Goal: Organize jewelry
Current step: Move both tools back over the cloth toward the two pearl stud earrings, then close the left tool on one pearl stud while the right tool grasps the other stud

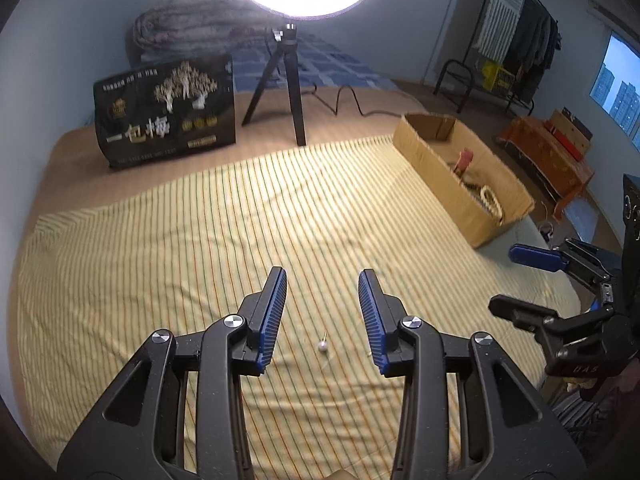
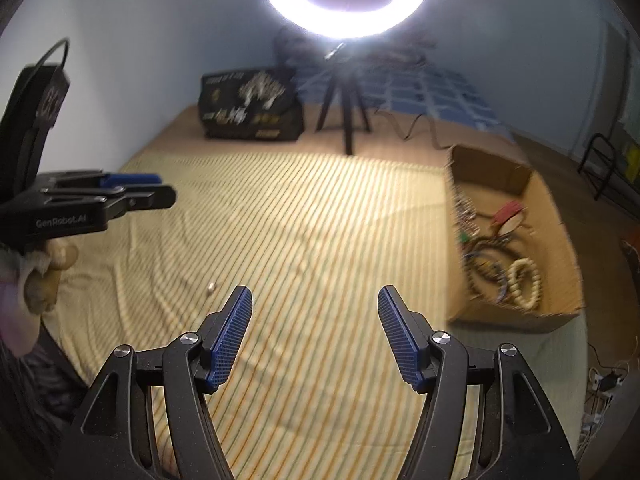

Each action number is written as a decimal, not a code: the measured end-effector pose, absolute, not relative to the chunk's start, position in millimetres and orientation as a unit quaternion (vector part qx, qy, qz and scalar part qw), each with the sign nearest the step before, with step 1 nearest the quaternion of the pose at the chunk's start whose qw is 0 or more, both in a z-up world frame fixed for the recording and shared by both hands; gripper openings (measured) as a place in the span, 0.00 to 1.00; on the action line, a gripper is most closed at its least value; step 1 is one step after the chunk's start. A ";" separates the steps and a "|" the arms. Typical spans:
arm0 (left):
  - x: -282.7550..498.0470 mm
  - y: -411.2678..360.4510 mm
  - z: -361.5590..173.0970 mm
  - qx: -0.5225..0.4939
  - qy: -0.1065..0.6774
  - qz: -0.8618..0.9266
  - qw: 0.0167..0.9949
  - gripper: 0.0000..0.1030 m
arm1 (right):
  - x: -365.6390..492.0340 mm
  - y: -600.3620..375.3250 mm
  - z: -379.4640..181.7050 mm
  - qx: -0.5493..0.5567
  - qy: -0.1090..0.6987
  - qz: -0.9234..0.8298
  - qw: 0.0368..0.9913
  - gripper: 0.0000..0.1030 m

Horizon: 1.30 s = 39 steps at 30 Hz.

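Note:
A small pearl earring [image 1: 323, 345] lies on the yellow striped cloth [image 1: 200, 232], below and between my left gripper's open fingers [image 1: 322, 280]. It also shows in the right wrist view [image 2: 211, 288], left of my right gripper [image 2: 315, 296], which is open and empty above the cloth. A cardboard box [image 1: 440, 172] at the right holds bracelets and bead strings [image 2: 520, 276]. The right gripper [image 1: 516, 280] shows at the right edge of the left wrist view, and the left gripper [image 2: 160, 188] at the left of the right wrist view.
A ring light on a black tripod [image 1: 288, 92] stands at the back. A black printed bag [image 1: 164, 112] stands back left. A cable [image 1: 352, 104] runs behind the box. The cloth's right edge drops off near the box.

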State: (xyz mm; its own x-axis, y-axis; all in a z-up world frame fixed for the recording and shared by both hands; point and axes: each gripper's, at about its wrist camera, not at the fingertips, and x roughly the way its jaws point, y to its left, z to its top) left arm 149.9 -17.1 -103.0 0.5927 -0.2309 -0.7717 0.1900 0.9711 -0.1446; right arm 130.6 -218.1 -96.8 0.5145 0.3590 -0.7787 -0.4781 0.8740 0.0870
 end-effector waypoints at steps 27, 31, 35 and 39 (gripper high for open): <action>159.0 -29.9 -198.2 -0.031 0.546 -0.151 0.824 0.25 | 143.2 -162.4 -179.1 -0.108 0.516 0.334 0.782 0.47; 164.9 -29.6 -204.7 -0.033 0.551 -0.149 0.821 0.20 | 144.9 -156.8 -181.5 -0.108 0.518 0.344 0.776 0.40; 170.4 -31.3 -209.9 -0.034 0.554 -0.144 0.819 0.12 | 145.1 -152.0 -184.9 -0.112 0.521 0.349 0.771 0.36; 173.7 -30.6 -212.3 -0.030 0.553 -0.139 0.821 0.07 | 147.4 -147.0 -188.2 -0.118 0.521 0.348 0.770 0.34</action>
